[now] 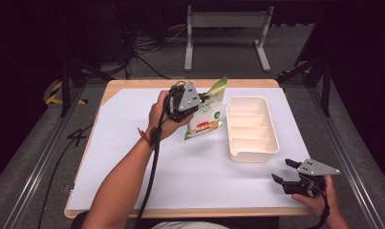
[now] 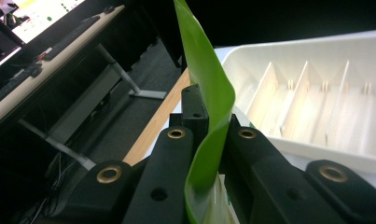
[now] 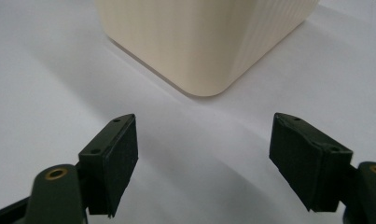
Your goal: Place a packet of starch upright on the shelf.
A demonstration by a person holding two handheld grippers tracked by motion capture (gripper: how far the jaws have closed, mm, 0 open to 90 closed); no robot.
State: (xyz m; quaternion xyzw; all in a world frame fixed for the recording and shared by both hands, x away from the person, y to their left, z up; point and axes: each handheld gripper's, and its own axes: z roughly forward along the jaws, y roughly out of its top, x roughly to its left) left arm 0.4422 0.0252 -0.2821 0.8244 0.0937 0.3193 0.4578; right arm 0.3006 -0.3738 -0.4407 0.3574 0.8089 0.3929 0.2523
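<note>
My left gripper (image 1: pixel 196 101) has its jaws clamped on the snack pouch (image 1: pixel 207 113), lifted just left of the divided tray (image 1: pixel 271 143), not yet inside. My right gripper (image 1: pixel 286 175), jaws apart, waits near the tray's near corner.

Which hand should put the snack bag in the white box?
The left. Its gripper already pinches the snack bag right beside the white box. The right gripper is open and empty, near the table edge.

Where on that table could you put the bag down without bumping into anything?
The white sheet left of the tray is bare, and so is the strip in front of it. It is crowded only near the right gripper.
</note>
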